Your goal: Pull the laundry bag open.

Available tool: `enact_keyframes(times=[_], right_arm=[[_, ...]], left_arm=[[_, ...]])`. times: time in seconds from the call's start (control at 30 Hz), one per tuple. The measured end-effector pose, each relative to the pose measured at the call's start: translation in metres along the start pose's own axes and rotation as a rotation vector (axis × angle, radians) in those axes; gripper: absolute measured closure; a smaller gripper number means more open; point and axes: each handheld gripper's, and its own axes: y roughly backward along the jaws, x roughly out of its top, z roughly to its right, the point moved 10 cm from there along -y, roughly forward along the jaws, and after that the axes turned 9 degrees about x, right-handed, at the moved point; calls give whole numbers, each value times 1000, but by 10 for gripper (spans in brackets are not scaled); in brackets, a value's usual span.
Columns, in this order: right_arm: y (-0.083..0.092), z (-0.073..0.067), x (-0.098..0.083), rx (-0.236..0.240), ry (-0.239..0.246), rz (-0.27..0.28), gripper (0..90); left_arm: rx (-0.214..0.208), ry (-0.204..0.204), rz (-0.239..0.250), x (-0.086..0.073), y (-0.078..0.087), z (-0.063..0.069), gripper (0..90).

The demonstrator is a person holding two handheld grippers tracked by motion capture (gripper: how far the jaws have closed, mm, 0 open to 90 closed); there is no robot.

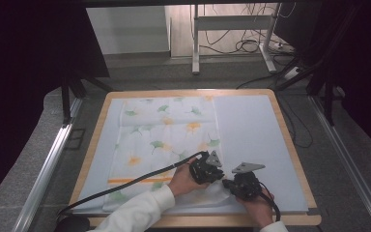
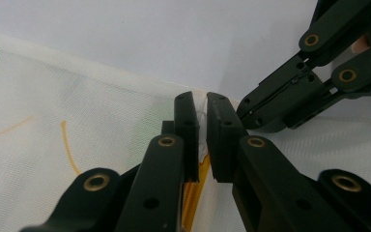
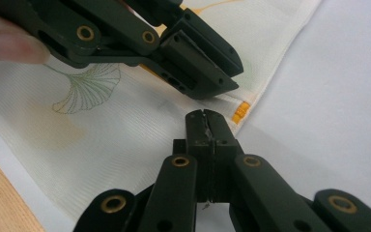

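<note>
White fabric printed with green and orange ginkgo leaves, a thin cloth (image 1: pixel 166 145), lies spread flat over the left and middle of the desk (image 1: pixel 290 145), on a pale blue sheet (image 1: pixel 251 135); its far part appears folded over in a band near the far edge. We find both tools working at the cloth's near right corner, close to the desk's near edge.

We note the left gripper (image 2: pixel 202 130) nearly closed, with a thin pinch of the cloth's edge between its jaws, beside the orange stripe (image 2: pixel 195 188) that runs along that end. In the high view it sits just left of its partner, held by a hand in a white sleeve (image 1: pixel 140 210).

We note the right gripper (image 3: pixel 205 128) with its jaws pressed fully together at the cloth's corner, next to a small orange tab (image 3: pixel 240 112). Whether any fabric is caught between them we cannot tell from these views; the tips look bare.

We judge the step in hand to be securing the near right corner before a fold or lift. The next move calls for a confirmed hold on the right side, then both hands rising together so the thin fabric does not slip or bunch.
</note>
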Motion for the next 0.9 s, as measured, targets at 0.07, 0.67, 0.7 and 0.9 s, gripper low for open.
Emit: enact_keyframes(times=[0.07, 0.67, 0.7, 0.9], right_arm=[[0, 0, 0, 5, -19, 5, 892], [0, 2, 0, 31, -57, 14, 895], [0, 2, 0, 31, -58, 14, 894], [0, 2, 0, 35, -53, 17, 895]], left_arm=[[4, -7, -2, 0, 0, 0, 845], [17, -23, -27, -11, 7, -5, 845], [15, -20, -31, -12, 8, -6, 845], [12, -11, -33, -16, 12, -8, 845]])
